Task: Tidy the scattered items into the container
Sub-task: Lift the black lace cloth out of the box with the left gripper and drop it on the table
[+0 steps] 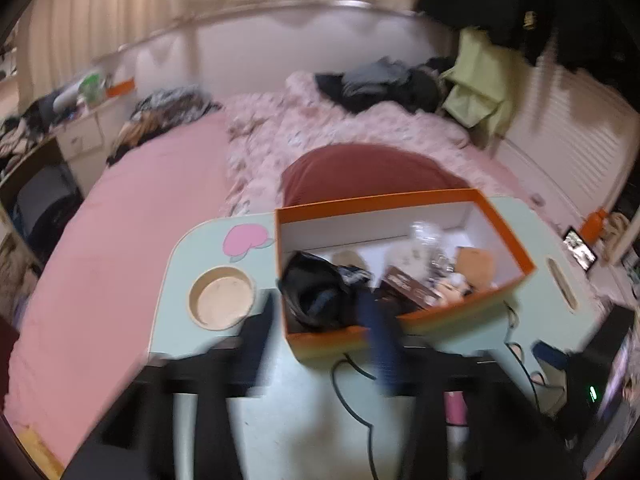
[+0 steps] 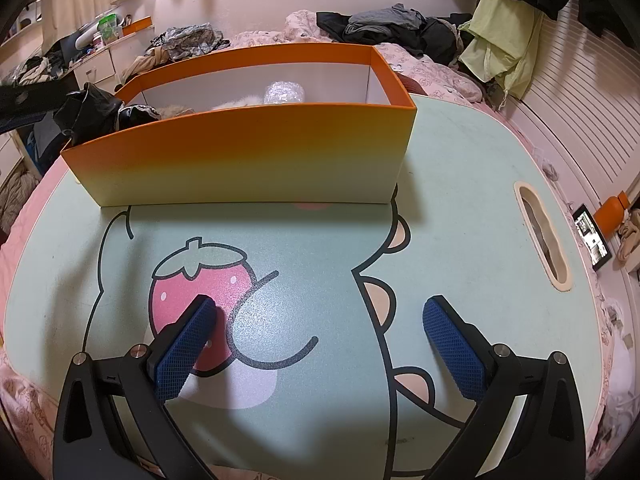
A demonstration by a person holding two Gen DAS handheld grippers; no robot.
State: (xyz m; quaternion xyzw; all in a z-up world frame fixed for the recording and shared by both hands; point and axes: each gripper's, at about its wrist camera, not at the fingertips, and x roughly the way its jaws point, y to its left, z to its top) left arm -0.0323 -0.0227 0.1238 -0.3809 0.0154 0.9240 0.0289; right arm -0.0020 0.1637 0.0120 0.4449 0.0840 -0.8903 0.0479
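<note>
Orange cardboard box (image 2: pixel 248 148) already full; nothing loose on mint-green counter (image 2: pixel 460 208) beside it. Right gripper (image 2: pixel 320 322) agape, empty; left gripper's (image 1: pixel 320 344) spread blurred, cannot tell. Next: check for strays.

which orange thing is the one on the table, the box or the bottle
The orange box stands on the mint-green table, open-topped with items inside. The orange bottle stands off the table's right edge, beside a small screen.

We find no legible text, label, brand or number in either view. The small screen (image 2: pixel 593 237) at three o'clock of the table (image 2: pixel 460 184) is lit, its content too small to read. Printed table art carries pictures only, no lettering.
</note>
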